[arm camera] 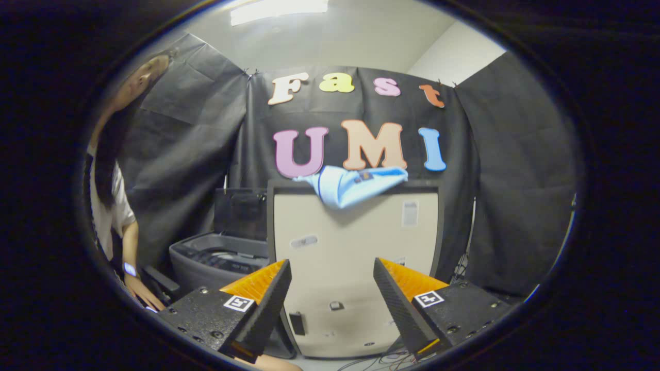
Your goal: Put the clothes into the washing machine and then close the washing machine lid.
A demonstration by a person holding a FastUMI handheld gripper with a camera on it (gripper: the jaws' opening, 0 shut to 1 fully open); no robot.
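A tall cream-white washing machine (356,247) with a dark frame stands straight ahead of my fingers, against the black cloth wall. A light blue garment (350,186) lies draped over its top front edge, hanging a little way down the front panel. My gripper (332,270) is open, its two fingers spread wide with nothing between them, still some distance short of the machine and well below the garment. The machine's top and lid are hidden from this low angle.
A grey plastic bin (216,260) with dark items inside stands left of the machine. A person (111,206) in a white shirt leans at the far left, a hand near the bin. Cables (376,360) lie on the floor by the machine's base.
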